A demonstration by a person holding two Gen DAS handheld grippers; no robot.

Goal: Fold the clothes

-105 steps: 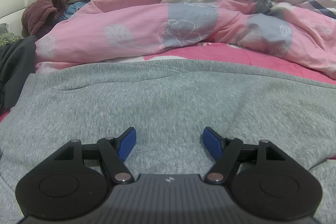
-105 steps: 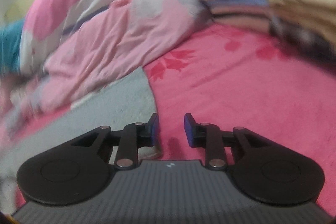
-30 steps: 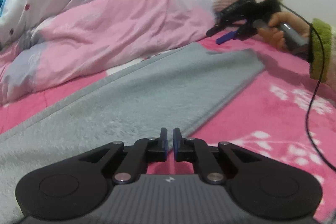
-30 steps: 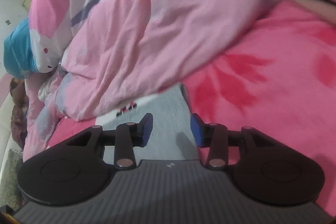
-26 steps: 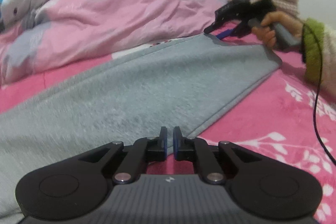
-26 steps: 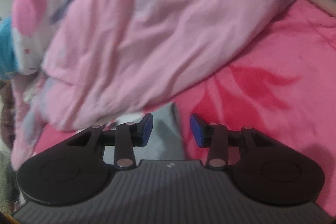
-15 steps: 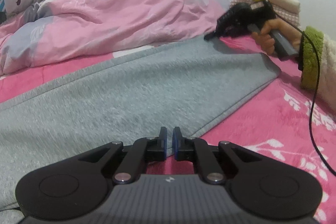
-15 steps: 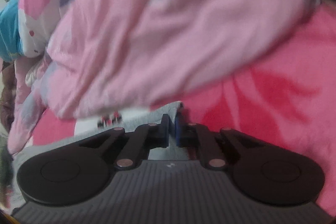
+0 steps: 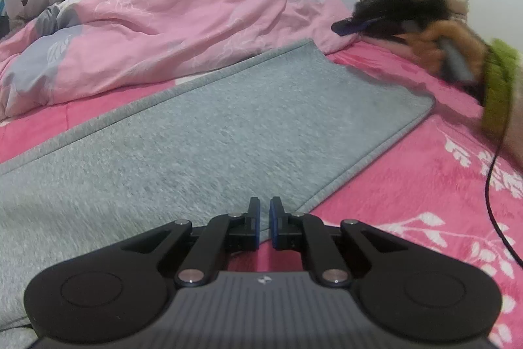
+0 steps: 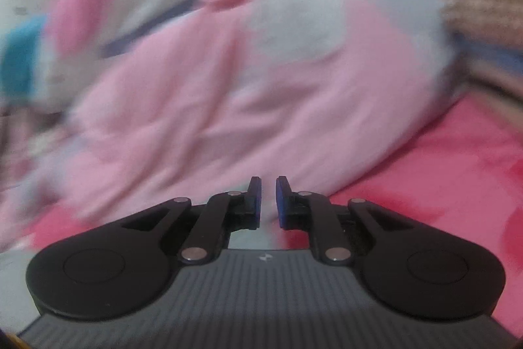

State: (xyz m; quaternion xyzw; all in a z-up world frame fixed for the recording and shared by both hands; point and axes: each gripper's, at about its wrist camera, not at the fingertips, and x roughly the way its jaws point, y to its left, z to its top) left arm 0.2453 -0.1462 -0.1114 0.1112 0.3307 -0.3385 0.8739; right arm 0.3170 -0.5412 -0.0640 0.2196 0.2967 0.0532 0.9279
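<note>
Grey garment point(image 9: 209, 133) spread flat on pink bed point(image 9: 425, 185), far edge against pink quilt point(image 9: 183, 22); left gripper point(image 9: 264, 218) clenched over near hem, fabric between pads not discernible; right gripper point(image 9: 349, 26) raised clear beyond far corner, blurred, nothing held; its jaws nearly closed, just reopening slightly, empty in own view point(image 10: 268, 201).

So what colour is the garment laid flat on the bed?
The garment is plain grey; clearest in the left wrist view.
</note>
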